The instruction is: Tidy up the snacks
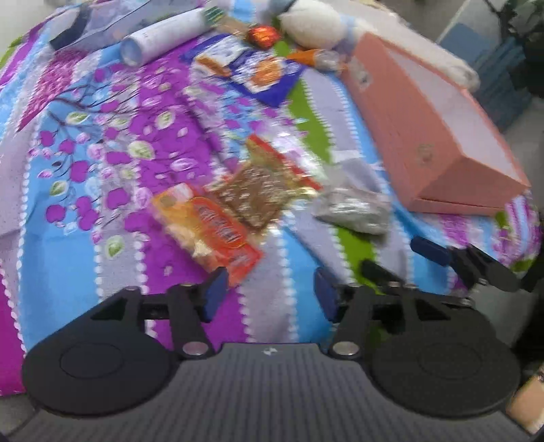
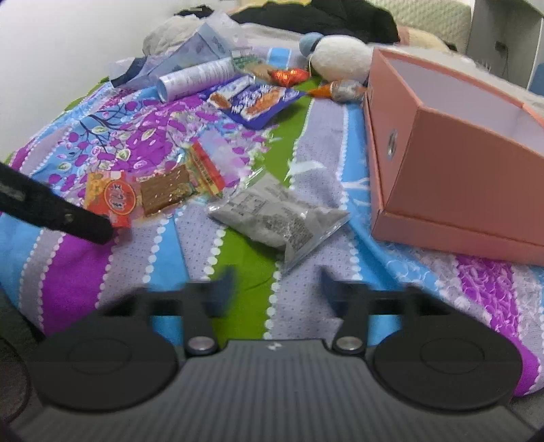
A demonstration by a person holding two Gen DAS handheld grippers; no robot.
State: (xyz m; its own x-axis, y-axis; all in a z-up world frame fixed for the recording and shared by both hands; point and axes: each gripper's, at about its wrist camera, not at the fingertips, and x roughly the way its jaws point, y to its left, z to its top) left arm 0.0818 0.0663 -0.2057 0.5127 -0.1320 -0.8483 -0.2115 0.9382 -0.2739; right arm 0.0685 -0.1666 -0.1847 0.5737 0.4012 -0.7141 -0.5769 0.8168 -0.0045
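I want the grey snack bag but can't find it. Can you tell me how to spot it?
Find the big pink box on the flowery bedspread. Just left of its near corner lies the grey snack bag, flat on a green stripe. It is the only dull grey packet; the ones further left are bright orange and brown.

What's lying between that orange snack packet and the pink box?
In the right wrist view, a brown snack bar sits beside the orange packet, then a grey clear-wrapped packet, then bare bedspread up to the pink box.

Striped floral bedspread (image 2: pixel 142 258), white plush toy (image 2: pixel 340 56), black garment (image 2: pixel 316 17) behind
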